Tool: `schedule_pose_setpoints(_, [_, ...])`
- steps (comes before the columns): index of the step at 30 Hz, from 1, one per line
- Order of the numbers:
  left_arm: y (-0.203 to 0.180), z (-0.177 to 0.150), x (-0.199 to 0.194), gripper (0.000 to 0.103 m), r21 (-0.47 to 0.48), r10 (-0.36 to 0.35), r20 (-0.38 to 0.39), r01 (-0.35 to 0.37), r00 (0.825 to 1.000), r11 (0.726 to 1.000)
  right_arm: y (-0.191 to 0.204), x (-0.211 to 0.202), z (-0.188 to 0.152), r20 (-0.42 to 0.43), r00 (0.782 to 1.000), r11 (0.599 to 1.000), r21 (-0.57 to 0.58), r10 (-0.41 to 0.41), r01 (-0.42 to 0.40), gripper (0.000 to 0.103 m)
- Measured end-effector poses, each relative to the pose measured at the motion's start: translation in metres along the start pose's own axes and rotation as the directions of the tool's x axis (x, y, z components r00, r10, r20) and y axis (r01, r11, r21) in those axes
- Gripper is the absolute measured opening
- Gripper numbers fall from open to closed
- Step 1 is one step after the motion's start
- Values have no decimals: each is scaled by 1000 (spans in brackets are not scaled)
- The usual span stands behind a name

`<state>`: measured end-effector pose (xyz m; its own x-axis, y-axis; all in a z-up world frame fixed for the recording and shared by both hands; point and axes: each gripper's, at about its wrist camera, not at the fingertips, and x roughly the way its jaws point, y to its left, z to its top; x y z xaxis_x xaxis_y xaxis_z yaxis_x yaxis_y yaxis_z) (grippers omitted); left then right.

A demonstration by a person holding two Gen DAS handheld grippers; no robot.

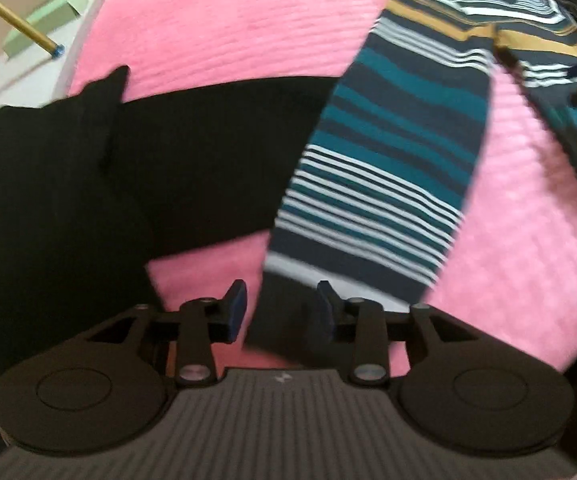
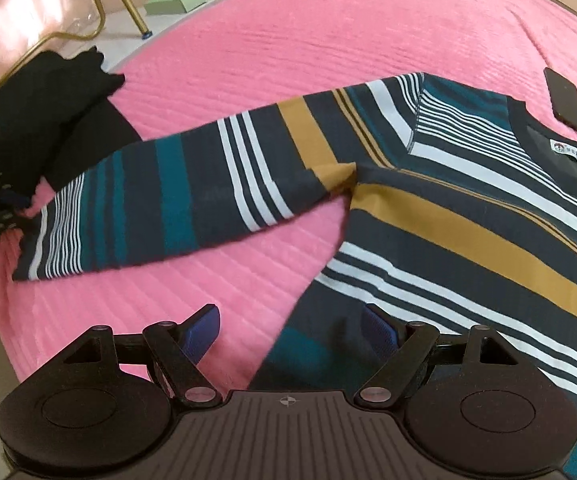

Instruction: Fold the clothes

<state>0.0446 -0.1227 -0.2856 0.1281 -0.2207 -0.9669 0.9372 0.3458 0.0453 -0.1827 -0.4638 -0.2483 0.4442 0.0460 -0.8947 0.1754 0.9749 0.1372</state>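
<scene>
Striped sweater [image 2: 428, 200] spread flat on pink bedspread [image 2: 288, 40], sleeve [image 1: 376, 168] stretched out over black garment [image 1: 88, 160]. Left gripper [image 1: 280, 308] parted at the cuff, right gripper [image 2: 292, 328] parted over the hem. Phone [image 2: 567, 102] beside collar.

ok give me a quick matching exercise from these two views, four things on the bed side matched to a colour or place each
Things:
1. striped sweater
2. phone
3. black garment
4. green box

Descriptions:
A. on the floor beyond the bed, near a gold leg
B. piled at the left edge of the pink bedspread, by the sleeve end
C. dark and flat, lying beyond the sweater's collar
D. teal, mustard, white and navy bands, spread flat with one sleeve out to the side

Pairs: 1-D, 2-C, 3-B, 4-A
</scene>
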Motion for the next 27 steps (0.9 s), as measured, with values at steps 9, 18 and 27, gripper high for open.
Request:
schedule_pose_setpoints(9, [38, 34, -31, 5, -151, 117, 155, -94, 981, 984, -3, -6, 4, 12, 1000, 999, 32, -21, 21, 80])
schedule_pose_setpoints(18, [64, 52, -21, 8, -198, 290, 66, -272, 955, 942, -48, -10, -21, -22, 999, 961, 273, -44, 49, 80])
schedule_pose_setpoints(27, [-16, 96, -31, 19, -136, 173, 127, -156, 977, 978, -197, -76, -130, -96, 970, 723, 651, -223, 230, 80])
